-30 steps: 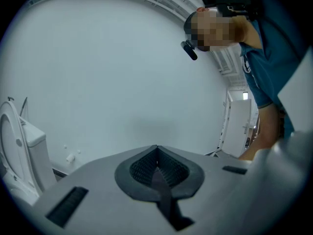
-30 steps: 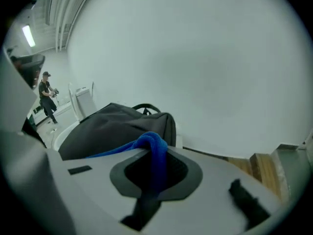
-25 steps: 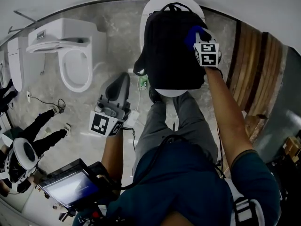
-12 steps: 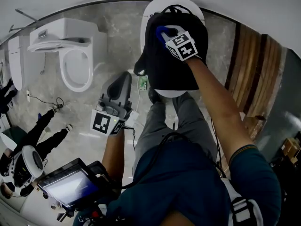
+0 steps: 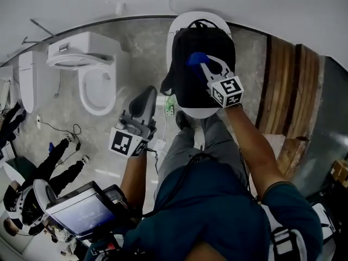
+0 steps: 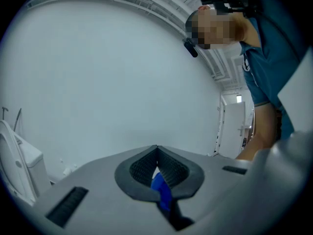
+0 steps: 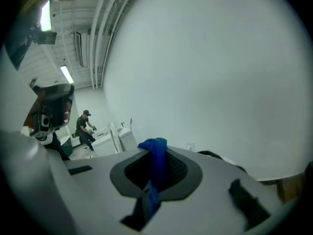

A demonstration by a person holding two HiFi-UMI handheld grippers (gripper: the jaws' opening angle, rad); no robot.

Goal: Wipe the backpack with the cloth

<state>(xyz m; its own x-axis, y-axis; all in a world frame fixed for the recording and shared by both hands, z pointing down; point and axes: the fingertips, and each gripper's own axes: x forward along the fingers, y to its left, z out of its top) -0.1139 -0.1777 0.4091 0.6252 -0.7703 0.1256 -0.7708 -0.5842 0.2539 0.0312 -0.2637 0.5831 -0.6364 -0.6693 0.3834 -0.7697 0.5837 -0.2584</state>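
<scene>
The right gripper (image 5: 203,66) is clamped on the blue cloth (image 5: 194,58). Its jaws are closed hard with the fabric folded over their tips, and it seems to hold the cloth against the upper face of the black backpack (image 5: 187,88). The backpack sits on the closed white toilet (image 5: 198,112) in front of the person, with its top handle toward the wall. The left gripper (image 5: 145,93) hangs off to the side over the floor (image 5: 109,165), well apart from the bag. Its jaws are together on a small blue scrap (image 6: 161,192) that I can't identify.

From where I stand, the biggest worry is the bag itself. Nothing steadies it, so a firm stroke could push it across the smooth lid or tip it off the rim. Next is the loose strap (image 5: 166,85) at the bag's left edge, which could snag the jaws. The smallest risk is that only a narrow fold of cloth pokes past the jaws, so hard plastic might rub the fabric, or the cloth could drag out of the pinch.

Only the head view shows the bag, the lid and both arms. Both gripper views look up at pale wall (image 7: 205,72) and miss the wiped face. The right gripper view alone shows how the cloth runs down through the pads, and another person (image 7: 84,126) far off. The left gripper view alone reveals the scrap.
</scene>
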